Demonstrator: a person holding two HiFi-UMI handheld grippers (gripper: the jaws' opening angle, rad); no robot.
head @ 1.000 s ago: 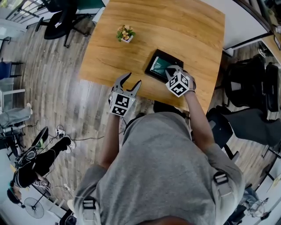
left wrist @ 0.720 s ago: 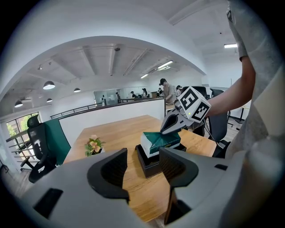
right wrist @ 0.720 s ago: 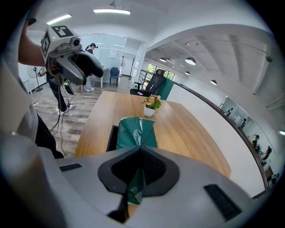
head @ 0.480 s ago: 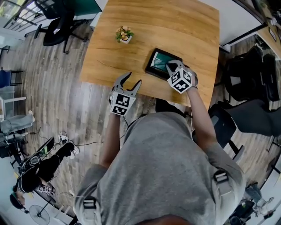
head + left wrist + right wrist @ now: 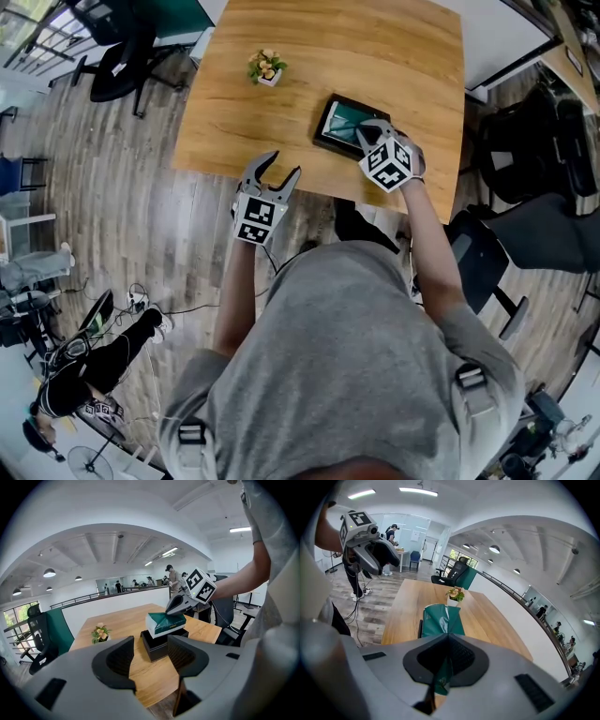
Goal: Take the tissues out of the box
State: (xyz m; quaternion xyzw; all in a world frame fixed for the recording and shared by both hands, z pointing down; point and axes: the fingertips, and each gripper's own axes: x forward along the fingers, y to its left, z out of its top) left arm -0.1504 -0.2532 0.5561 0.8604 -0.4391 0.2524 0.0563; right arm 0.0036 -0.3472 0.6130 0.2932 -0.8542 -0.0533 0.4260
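Observation:
A green plastic-wrapped tissue pack [image 5: 165, 623] hangs just above the black box [image 5: 159, 648] on the wooden table [image 5: 281, 122]. My right gripper [image 5: 364, 134] is shut on the near end of the pack's wrapper [image 5: 442, 619], its jaws pinched together at the pack's edge. The pack sits tilted, partly over the box opening [image 5: 325, 141]. My left gripper [image 5: 278, 169] hovers at the table's near edge, left of the box, open with nothing between its fingers [image 5: 121, 657]. It shows at the upper left of the right gripper view as the left gripper [image 5: 370, 550].
A small potted plant [image 5: 267, 70] stands on the table's far left part. Office chairs [image 5: 127, 42] stand on the wood floor to the left, and dark chairs [image 5: 534, 178] to the right. A person [image 5: 84, 366] sits on the floor at the lower left.
My right gripper has raised the tissue pack a little higher out of the black box. The left gripper has stayed at the table's edge, still open.

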